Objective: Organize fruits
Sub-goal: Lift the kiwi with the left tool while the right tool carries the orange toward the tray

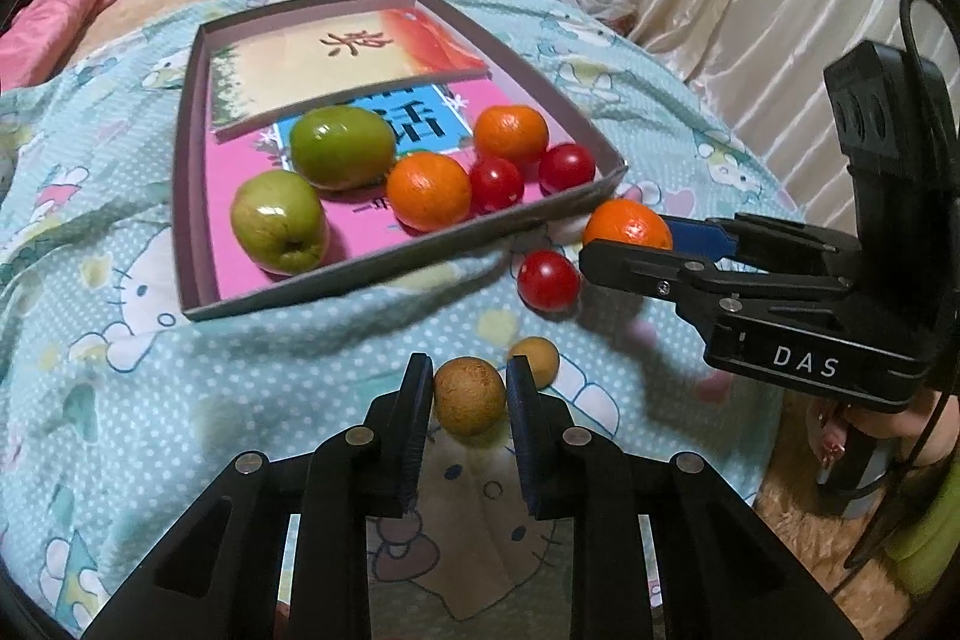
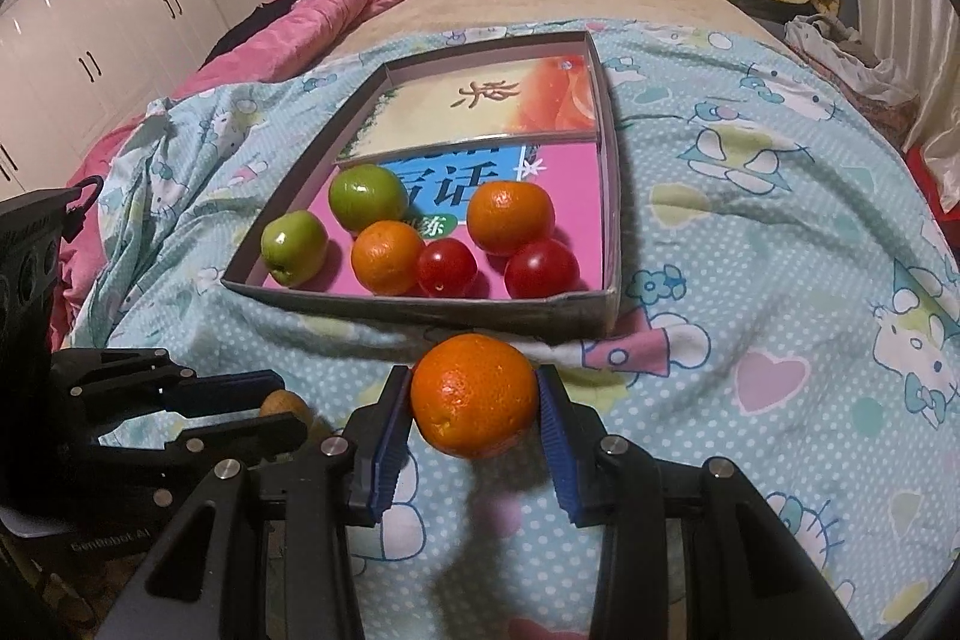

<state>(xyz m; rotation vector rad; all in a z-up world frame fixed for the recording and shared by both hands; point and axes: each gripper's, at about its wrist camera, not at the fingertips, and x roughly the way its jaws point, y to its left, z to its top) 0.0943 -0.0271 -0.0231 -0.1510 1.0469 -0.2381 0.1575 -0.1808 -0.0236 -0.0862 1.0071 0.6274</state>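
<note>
Fruits are sitting partly inside the shallow box (image 1: 576,112) on the bed: two green ones, two oranges, two red tomatoes along its near edge. Left hand-held gripper (image 1: 469,403) is clamping a small brown fruit (image 1: 469,396) between its pads, near the bed's front edge. Right hand-held gripper (image 2: 474,415) is gripping an orange (image 2: 474,394) just outside the box's near right corner. One red tomato (image 1: 547,280) and another brown fruit (image 1: 537,358) are lying loose on the blue bedsheet (image 1: 120,400) between both grippers.
</note>
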